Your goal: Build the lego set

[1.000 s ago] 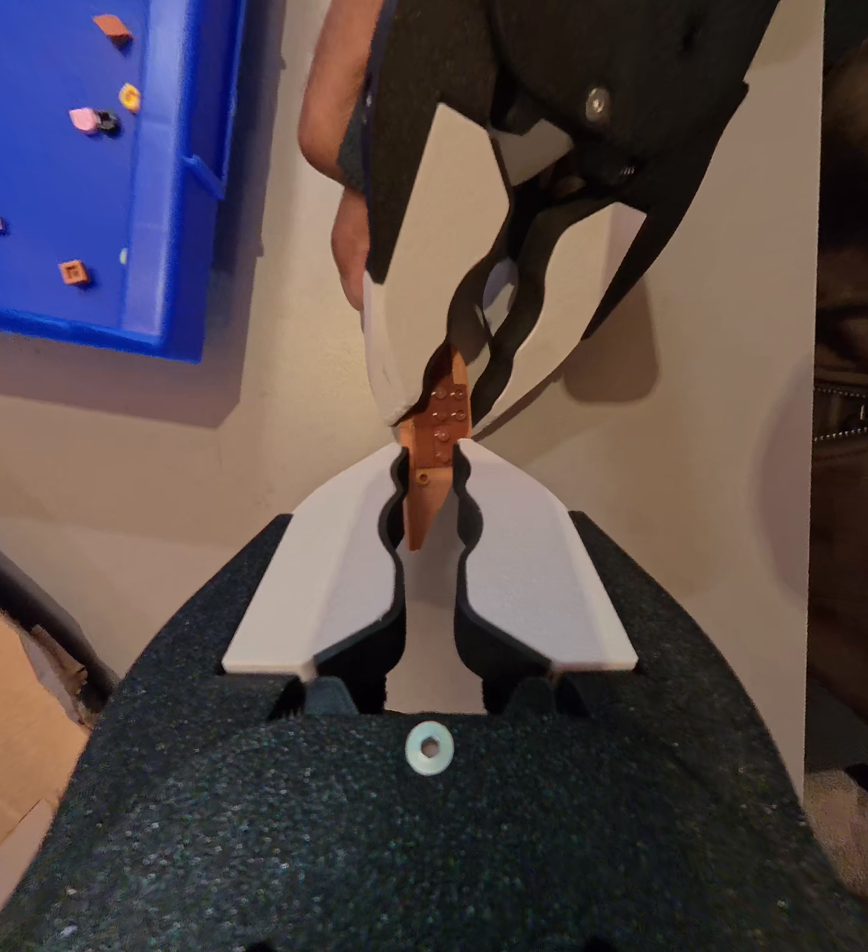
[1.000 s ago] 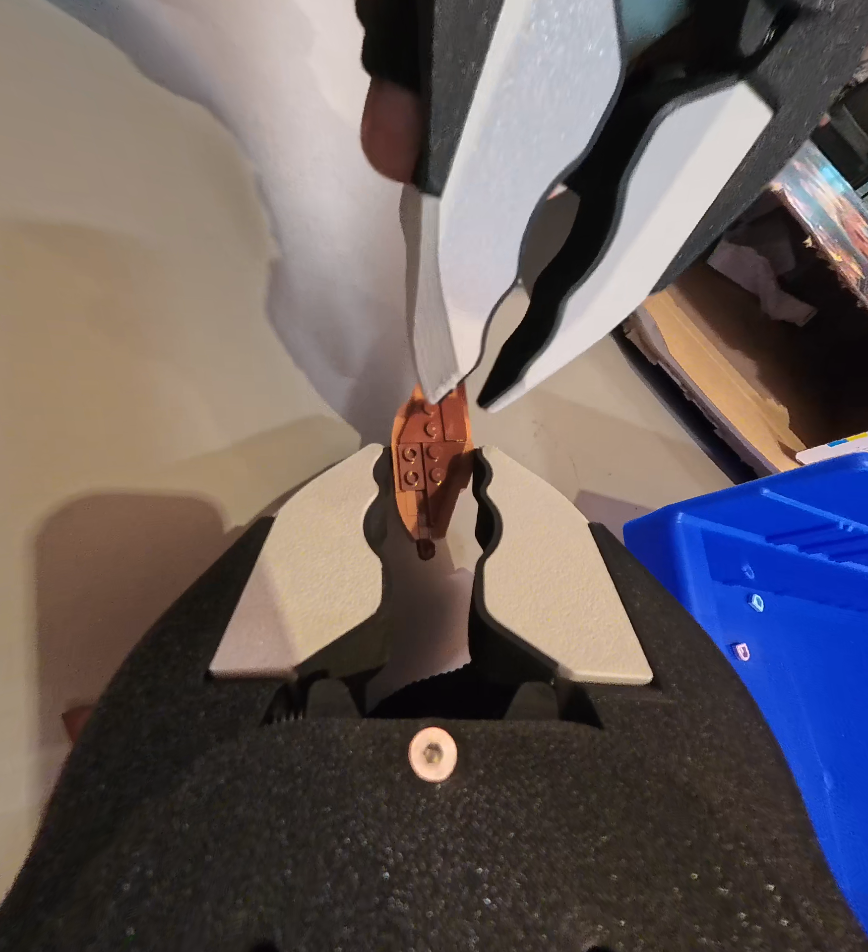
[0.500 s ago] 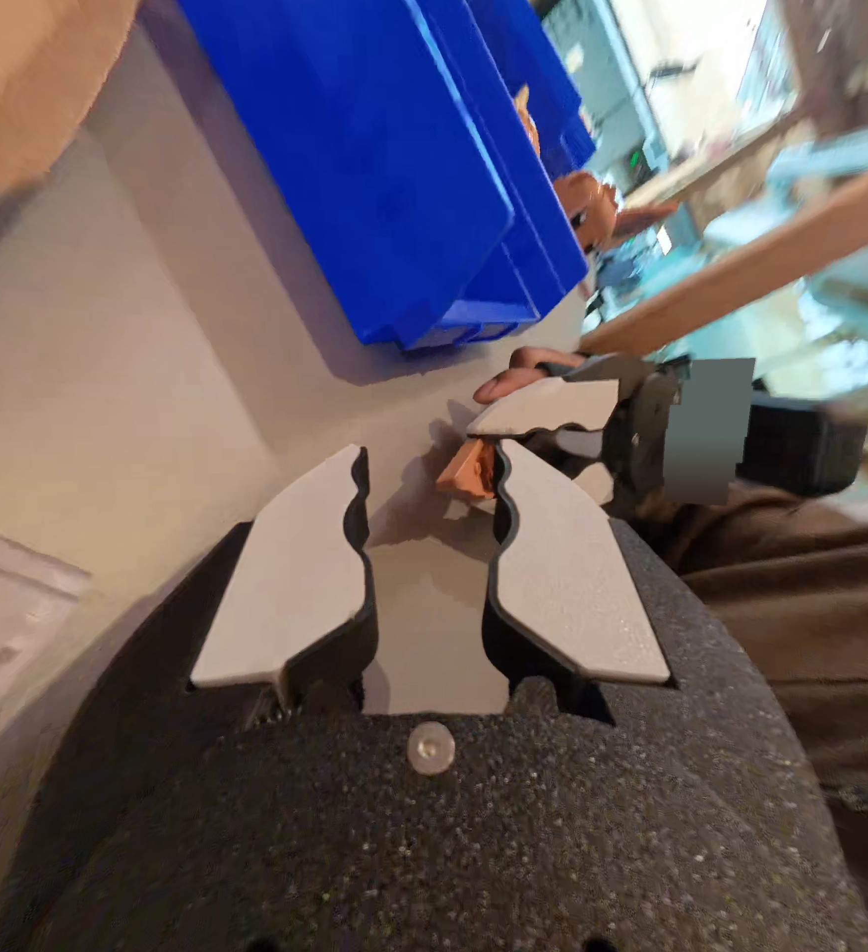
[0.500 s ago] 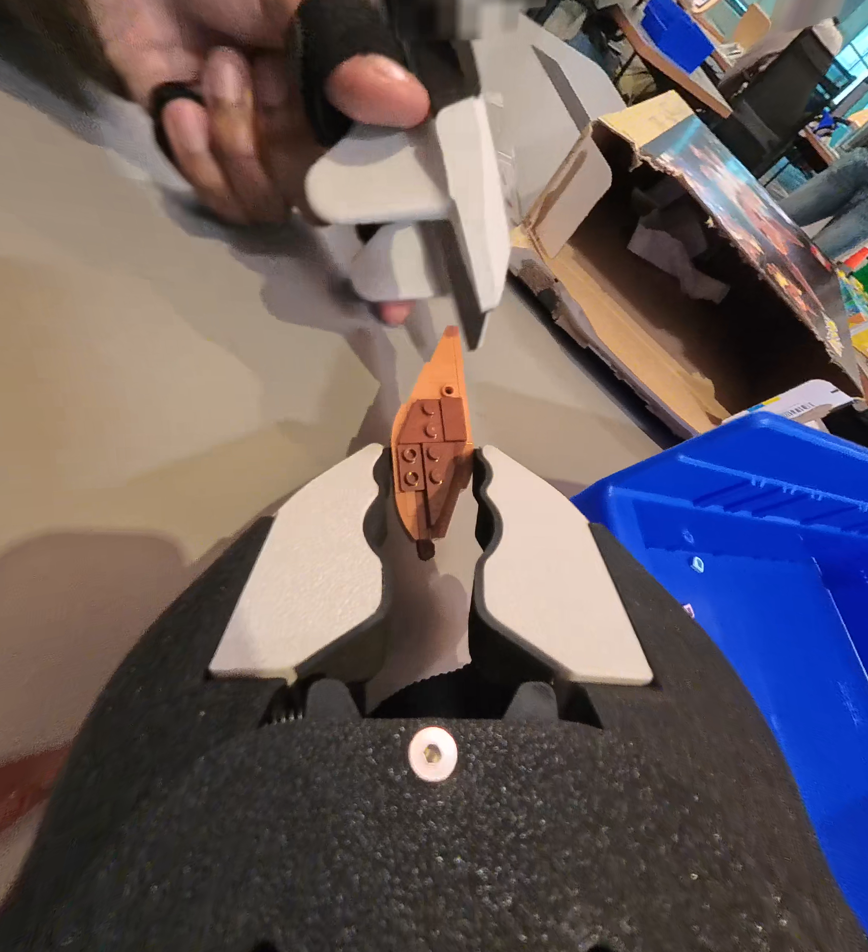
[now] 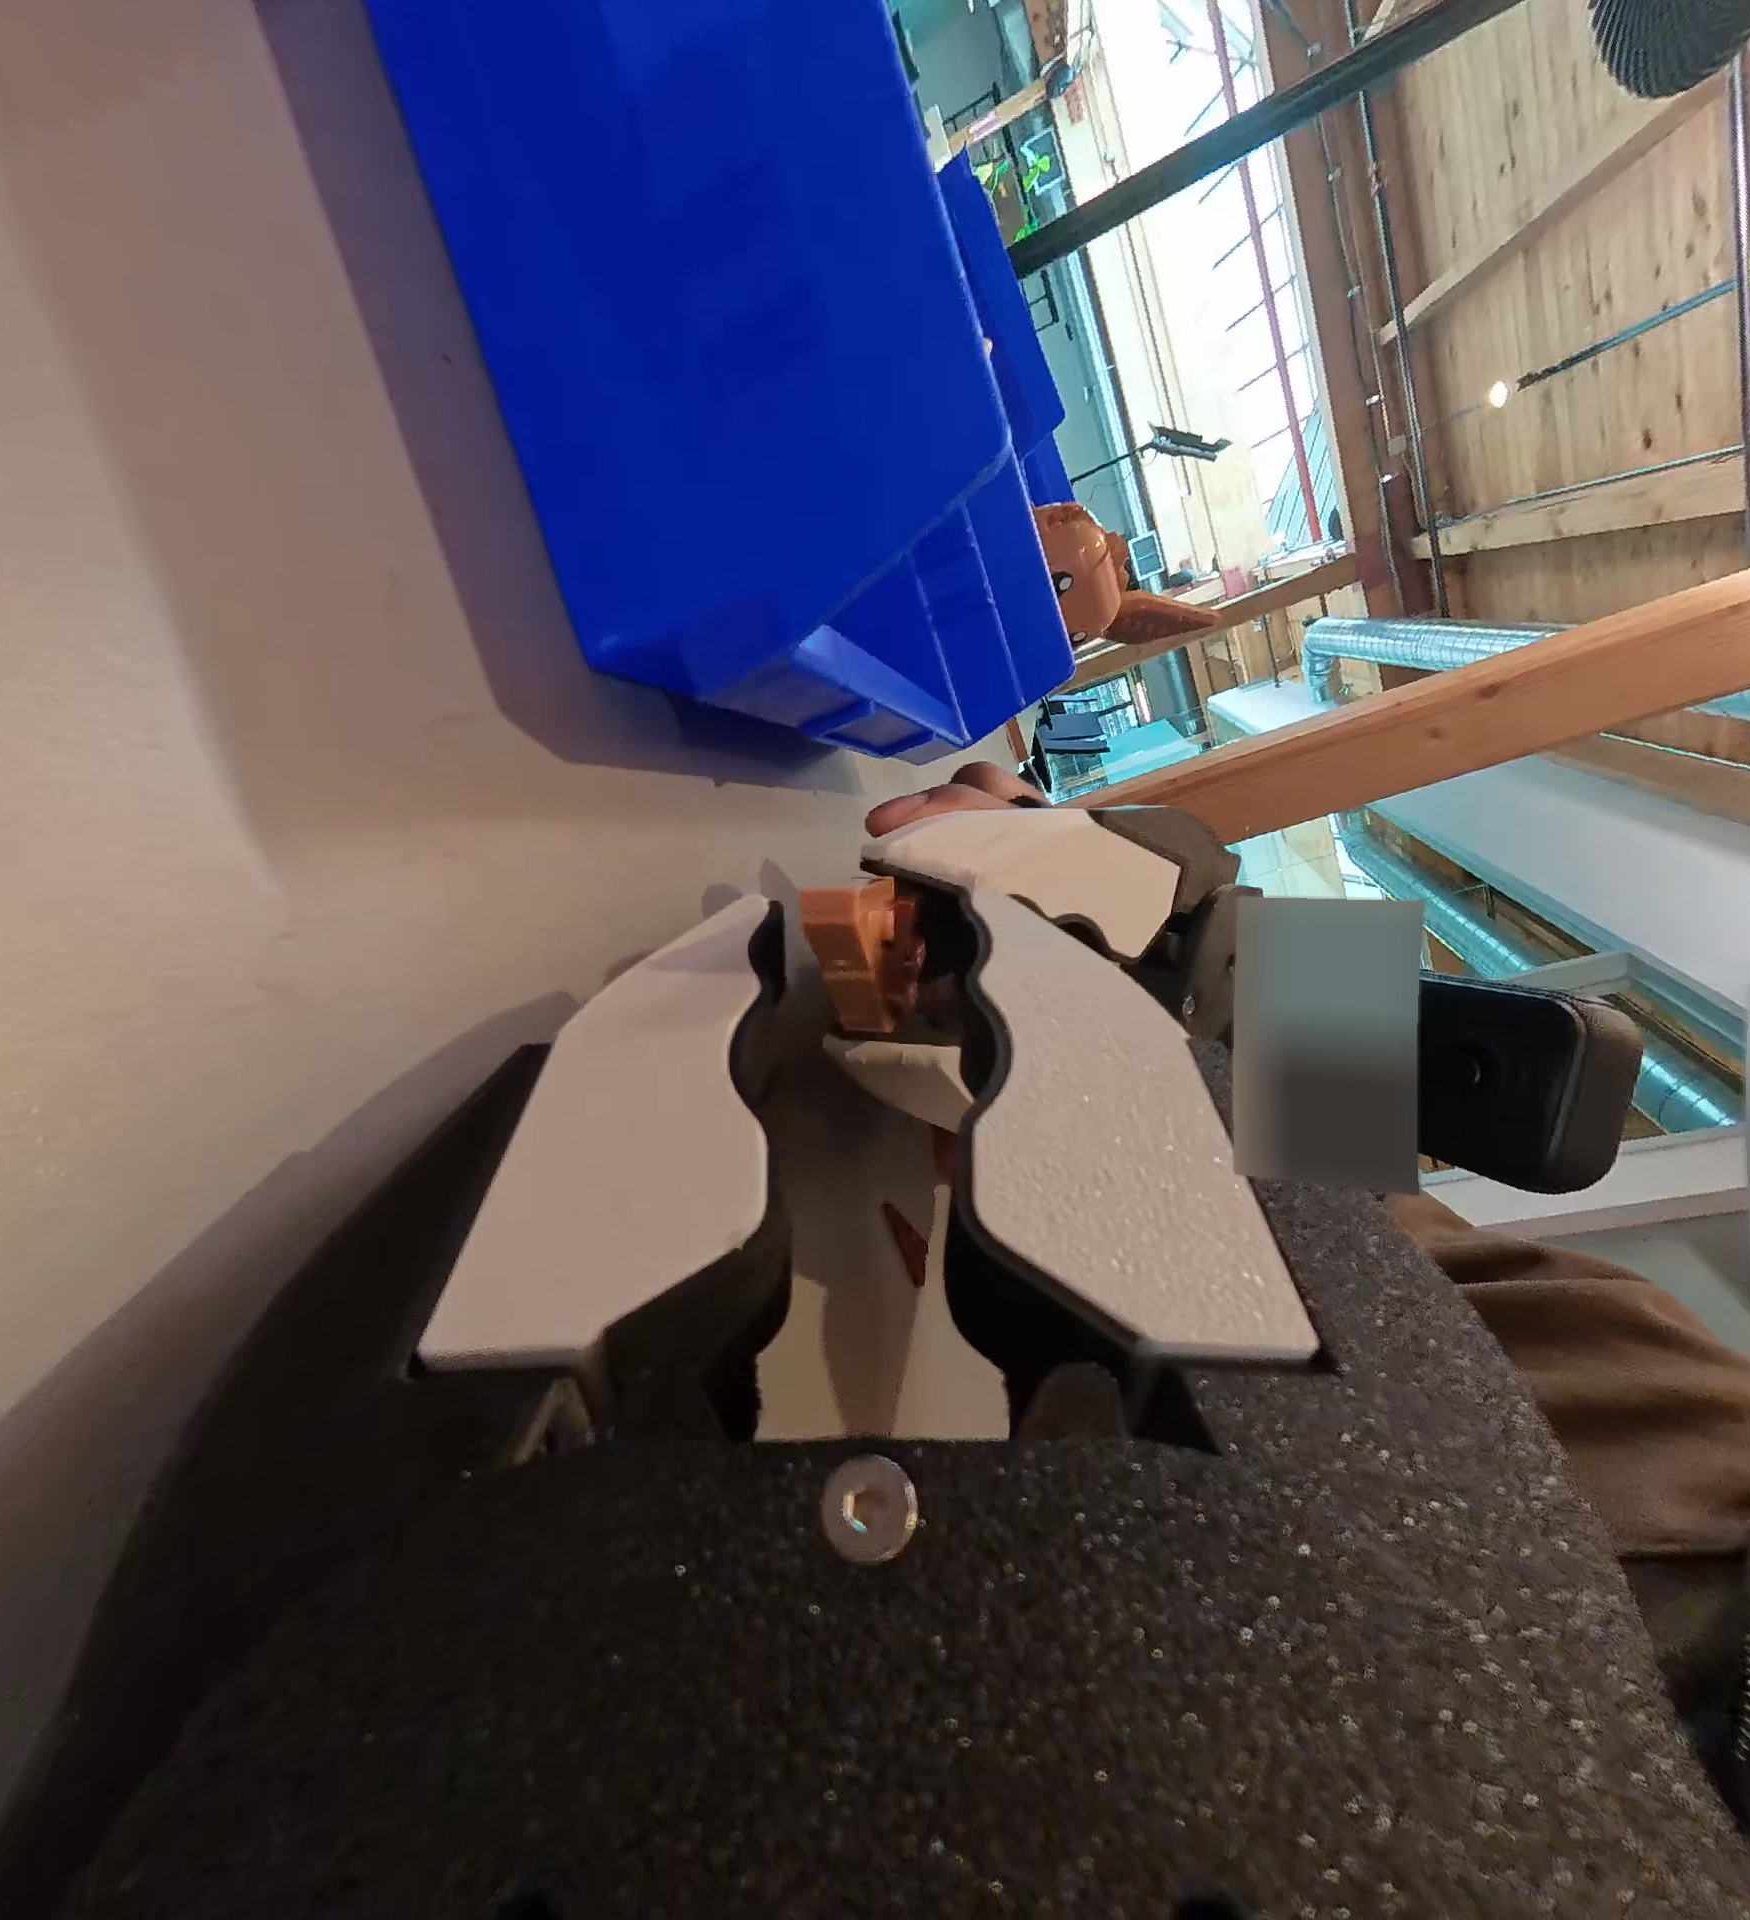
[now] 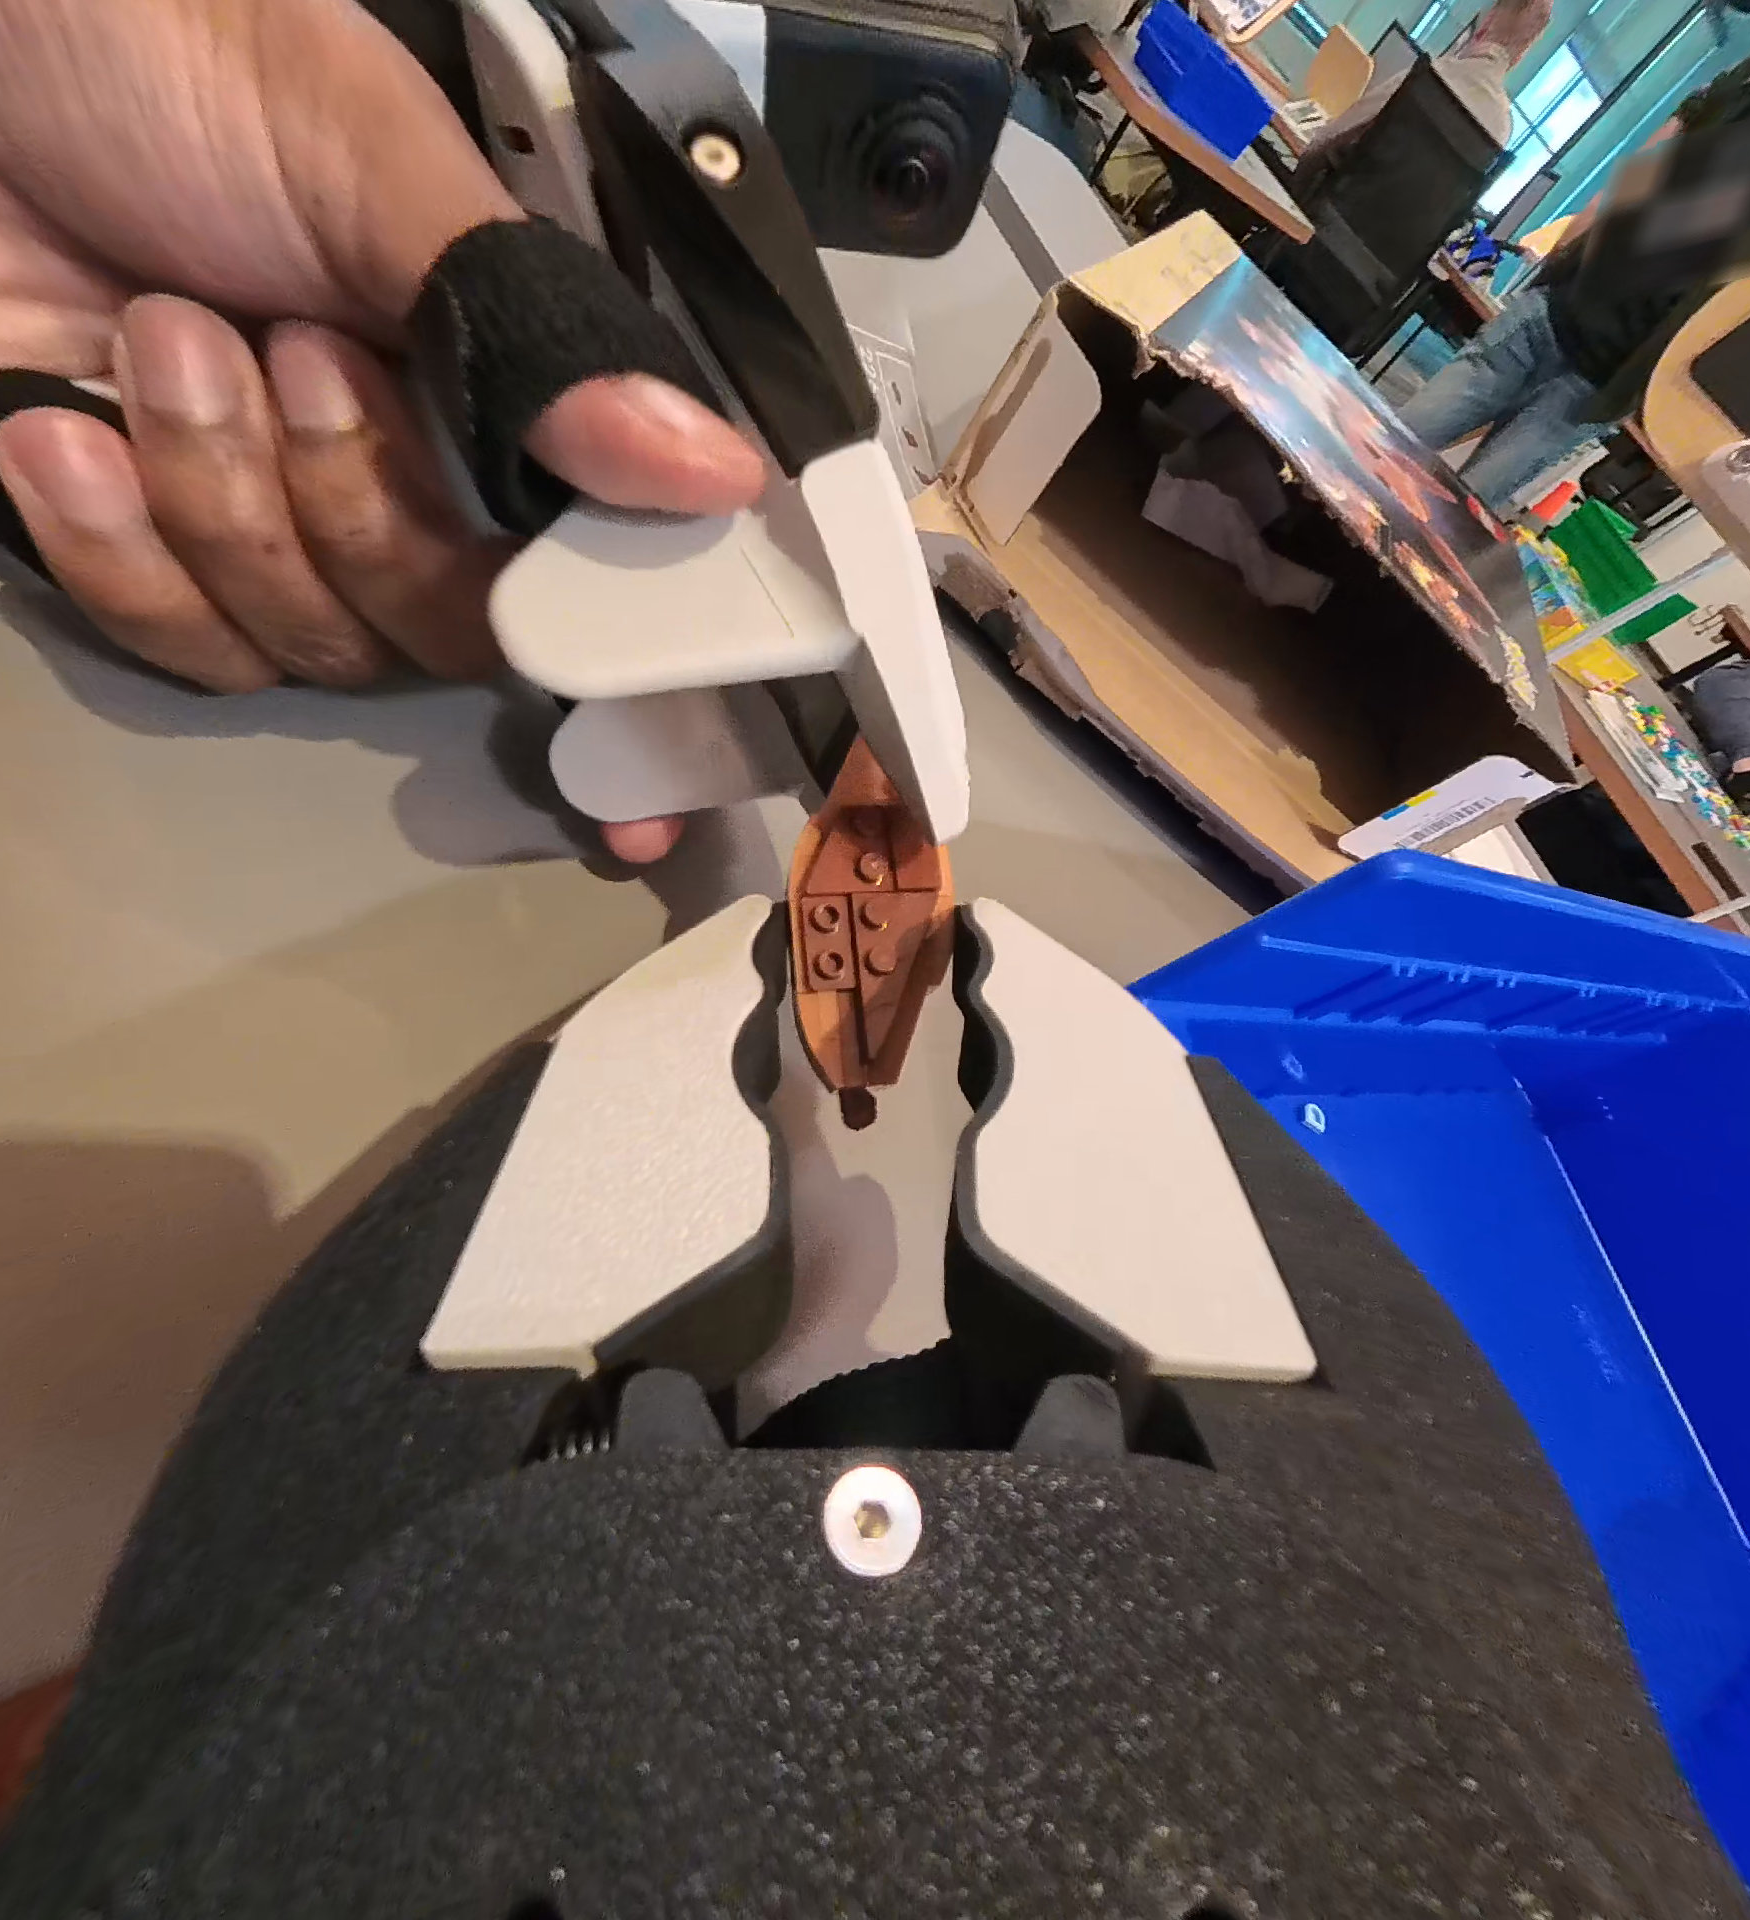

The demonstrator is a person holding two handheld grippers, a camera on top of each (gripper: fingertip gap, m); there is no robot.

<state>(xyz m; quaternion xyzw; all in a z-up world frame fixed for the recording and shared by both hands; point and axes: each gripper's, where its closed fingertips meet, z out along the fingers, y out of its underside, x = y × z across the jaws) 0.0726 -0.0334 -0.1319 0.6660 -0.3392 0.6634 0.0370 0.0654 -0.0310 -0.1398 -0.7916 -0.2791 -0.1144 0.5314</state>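
Observation:
My right gripper (image 6: pixel 866 920) is shut on a small brown and orange brick assembly (image 6: pixel 866 966), a pointed, studded plate build held by its two long edges above the table (image 6: pixel 227 935). My left gripper (image 5: pixel 866 935), turned on its side, has come around the assembly's far tip (image 5: pixel 855 966). Its left pad lies against the tan side, and a dark gap shows at its right pad, so it is open. It also shows in the right wrist view (image 6: pixel 829 748), one finger (image 6: pixel 902 665) over the tip. The right gripper's fingers (image 5: pixel 1016 868) show in the left wrist view.
A blue bin (image 6: pixel 1473 1143) stands just right of the right gripper and shows in the left wrist view (image 5: pixel 725 364). A torn cardboard box (image 6: pixel 1214 520) lies beyond. A person's hand (image 6: pixel 227 416) grips the left gripper. The pale table (image 5: pixel 175 623) spreads to the left. My two grippers' fingertips are within a few centimetres of each other.
The left gripper let go of the assembly's tip, opened wide, rolled onto its side, then came back around the tip with narrower jaws. The right gripper kept its hold throughout.

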